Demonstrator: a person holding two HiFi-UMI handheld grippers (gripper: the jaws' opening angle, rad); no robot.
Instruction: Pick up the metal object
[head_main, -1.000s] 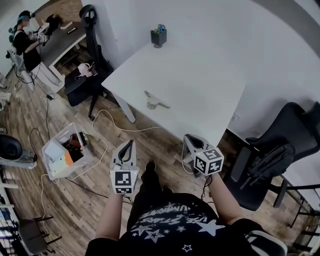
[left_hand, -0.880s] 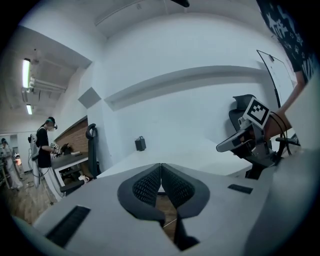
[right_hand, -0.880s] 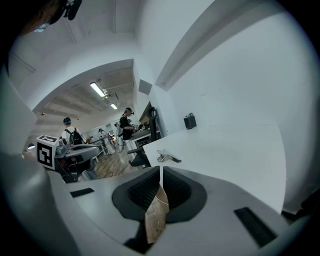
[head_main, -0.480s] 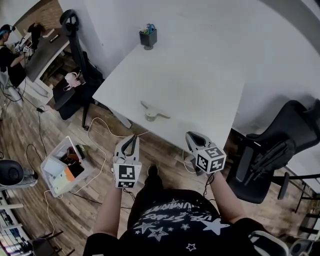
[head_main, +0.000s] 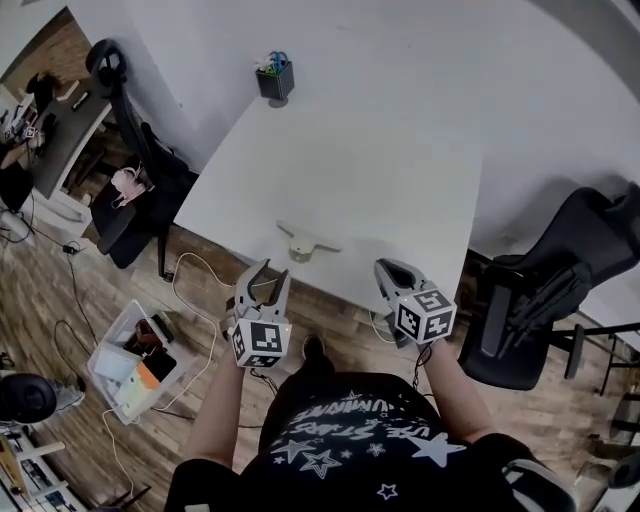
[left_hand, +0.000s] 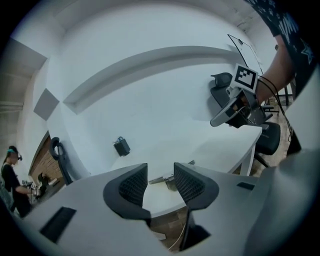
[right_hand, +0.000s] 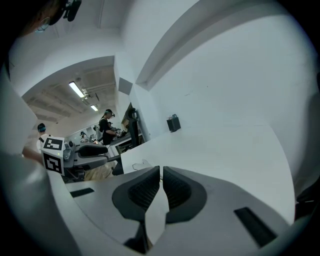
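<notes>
Left tongs (head_main: 266, 270), just opened to a moderate gap and empty, and right tongs (head_main: 386, 270), closed on nothing, hover before the white table (head_main: 400, 150), near whose front edge the metal object (head_main: 303, 242) lies, just beyond the left pair.

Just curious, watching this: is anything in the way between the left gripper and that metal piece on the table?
Nothing visible does. The left gripper, its fingers just opening with nothing between them, hangs off the near edge of the table; only its bare top lies before the metal object.
</notes>
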